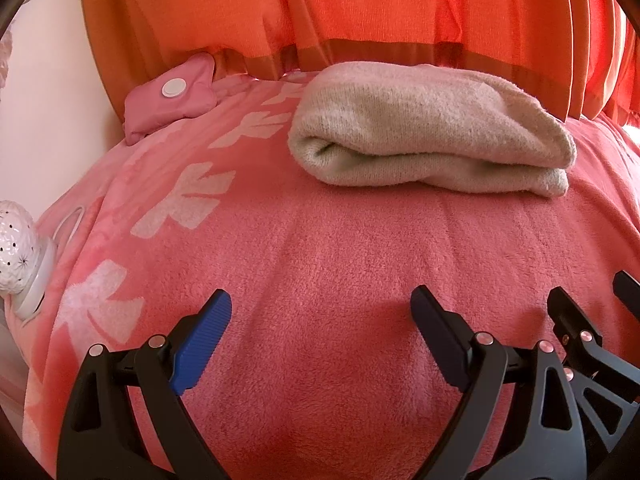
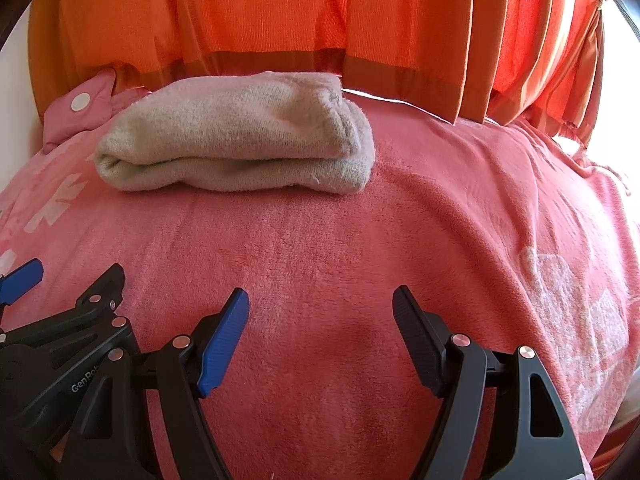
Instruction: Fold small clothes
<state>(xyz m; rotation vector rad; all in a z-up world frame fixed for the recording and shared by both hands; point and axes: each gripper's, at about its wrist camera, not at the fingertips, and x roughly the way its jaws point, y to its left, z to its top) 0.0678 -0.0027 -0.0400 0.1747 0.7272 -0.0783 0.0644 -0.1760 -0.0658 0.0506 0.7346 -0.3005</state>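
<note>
A beige fluffy garment (image 1: 432,132) (image 2: 236,140) lies folded into a flat bundle at the far side of the pink blanket (image 1: 340,260) (image 2: 320,240), in front of the orange curtain. My left gripper (image 1: 322,304) hovers open over bare blanket, well short of the bundle, with nothing between its fingers. My right gripper (image 2: 320,304) is open too, side by side with the left one, and holds nothing. Each wrist view catches the other gripper at its lower corner.
An orange curtain (image 1: 360,8) (image 2: 280,8) hangs behind the bed. A pink padded pouch with a white button (image 1: 172,96) (image 2: 76,112) lies at the far left. A white perforated lamp (image 1: 16,252) stands off the bed's left edge.
</note>
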